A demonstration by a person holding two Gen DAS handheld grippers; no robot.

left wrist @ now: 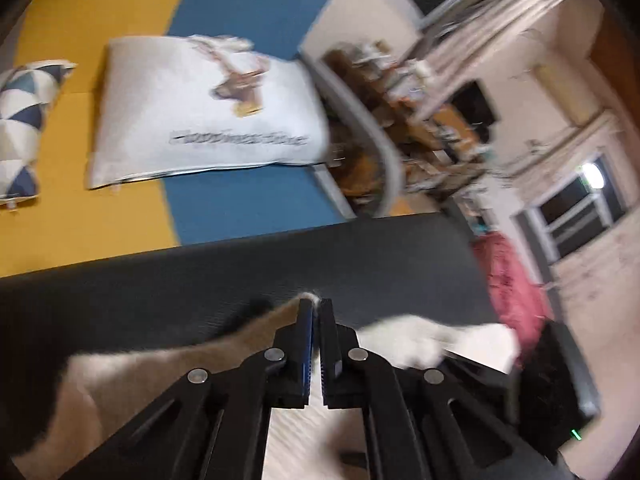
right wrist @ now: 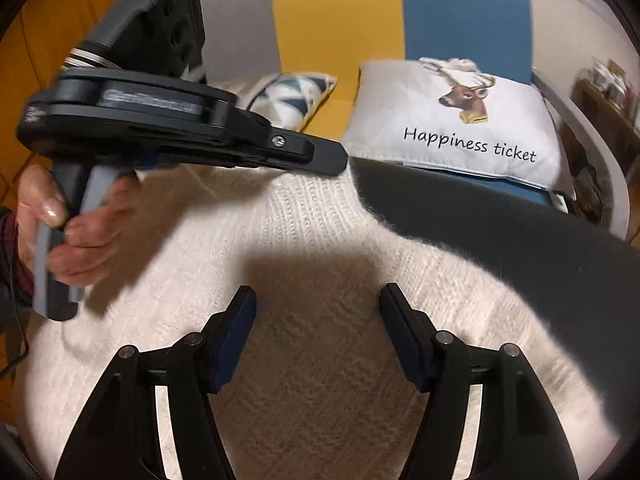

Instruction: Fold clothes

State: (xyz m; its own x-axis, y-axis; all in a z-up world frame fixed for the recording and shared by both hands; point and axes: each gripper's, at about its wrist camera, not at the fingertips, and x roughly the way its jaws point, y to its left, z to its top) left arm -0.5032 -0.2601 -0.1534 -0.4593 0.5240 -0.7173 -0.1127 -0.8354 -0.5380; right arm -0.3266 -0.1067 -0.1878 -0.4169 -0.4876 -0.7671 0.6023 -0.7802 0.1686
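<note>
A cream knitted sweater [right wrist: 320, 264] lies spread over a dark grey mat [right wrist: 500, 216]. My left gripper [left wrist: 316, 304] is shut on an edge of the sweater [left wrist: 152, 368], a tuft of wool showing at its tips. Seen from the right wrist camera, that left gripper [right wrist: 340, 160] reaches in from the left, a hand [right wrist: 76, 232] squeezing its handle, its tip at the sweater's far edge. My right gripper [right wrist: 318, 300] hovers open just above the middle of the sweater, nothing between its fingers.
Behind the mat stands a yellow and blue sofa back [right wrist: 332, 20] with a white deer cushion [right wrist: 460, 120] and a triangle-patterned cushion [right wrist: 292, 92]. A red cloth [left wrist: 512, 280] and a cluttered shelf [left wrist: 400, 112] lie to the right. The left view is motion-blurred.
</note>
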